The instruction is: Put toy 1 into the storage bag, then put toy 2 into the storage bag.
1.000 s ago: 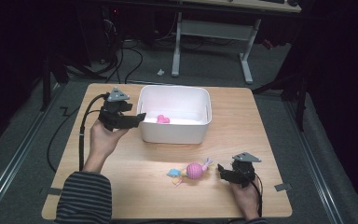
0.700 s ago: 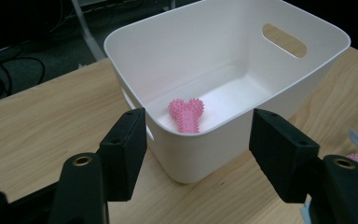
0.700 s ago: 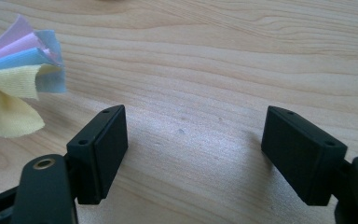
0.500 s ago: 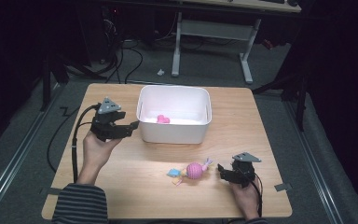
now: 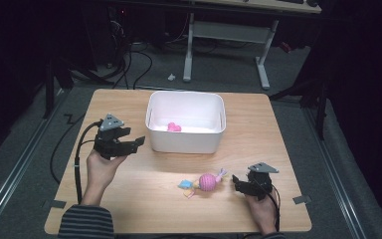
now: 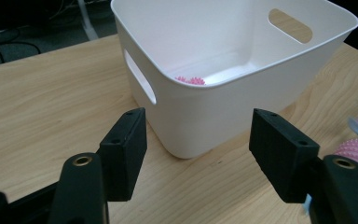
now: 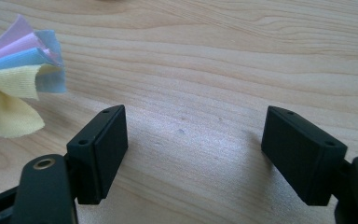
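Observation:
A white plastic bin (image 5: 186,144) with handle slots stands on the wooden table (image 5: 278,129); a small pink spiky toy (image 5: 174,127) lies inside it, its top showing over the rim as the pink toy (image 6: 190,80). Left of the bin, my left gripper (image 5: 138,143) is open and empty, its jaws pointing at the bin's (image 6: 223,107) near corner. A pink ball toy with pastel fabric tails (image 5: 206,182) lies on the table in front. My right gripper (image 5: 235,180) rests just right of it, open, with bare wood between its jaws and the fabric tails (image 7: 14,74) off to one side.
Cables trail from both grippers over the table edges. A metal desk frame (image 5: 229,35) stands on the floor beyond the table. Tape marks (image 5: 302,199) sit near the front corners.
My left gripper has drawn back from over the bin's left rim, moving left and down toward the table. The right gripper and both toys have stayed put.

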A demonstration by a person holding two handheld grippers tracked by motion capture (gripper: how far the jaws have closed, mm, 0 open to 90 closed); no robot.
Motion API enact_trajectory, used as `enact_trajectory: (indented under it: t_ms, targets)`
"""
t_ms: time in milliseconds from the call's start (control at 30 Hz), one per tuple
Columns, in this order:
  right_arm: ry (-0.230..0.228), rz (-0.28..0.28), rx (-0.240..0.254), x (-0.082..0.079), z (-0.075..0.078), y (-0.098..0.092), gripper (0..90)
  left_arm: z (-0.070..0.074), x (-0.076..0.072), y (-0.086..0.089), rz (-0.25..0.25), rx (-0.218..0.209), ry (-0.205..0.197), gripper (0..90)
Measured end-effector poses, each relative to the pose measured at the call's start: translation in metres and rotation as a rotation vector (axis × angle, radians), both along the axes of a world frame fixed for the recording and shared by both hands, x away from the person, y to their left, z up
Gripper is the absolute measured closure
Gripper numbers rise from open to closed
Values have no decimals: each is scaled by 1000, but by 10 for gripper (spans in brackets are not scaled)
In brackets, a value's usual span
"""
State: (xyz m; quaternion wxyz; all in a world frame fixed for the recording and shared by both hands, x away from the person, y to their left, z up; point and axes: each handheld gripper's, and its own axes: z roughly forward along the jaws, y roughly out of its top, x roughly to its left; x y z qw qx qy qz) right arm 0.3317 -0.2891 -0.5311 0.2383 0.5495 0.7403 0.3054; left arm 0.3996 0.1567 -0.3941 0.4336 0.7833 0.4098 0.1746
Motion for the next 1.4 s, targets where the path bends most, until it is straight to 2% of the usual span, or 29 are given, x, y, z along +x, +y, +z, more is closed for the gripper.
enact_trajectory:
  t_ms: [333,467,633,733,967,1067,1167,1233,1400]
  targets:
    - [0,0,0,0,0,0,226,-18,-5,2,7,-9,26,372]
    - [-1,1,0,0,0,0,226,-27,-8,0,8,5,34,371]
    - [-1,2,-2,0,0,0,226,-43,-10,-5,0,10,59,371]
    - [0,1,-1,0,0,0,227,-53,-10,-9,7,38,65,370]
    - [0,0,0,0,0,0,227,-74,-11,-13,15,33,93,369]
    - [0,0,0,0,0,0,227,-85,-13,-15,24,45,104,369]
    - [0,0,0,0,0,0,227,-92,-13,-16,26,41,116,367]
    - [0,0,1,0,0,0,227,-96,-13,-17,36,56,112,367]
    - [0,0,0,0,0,0,226,-108,-14,-17,56,64,121,369]
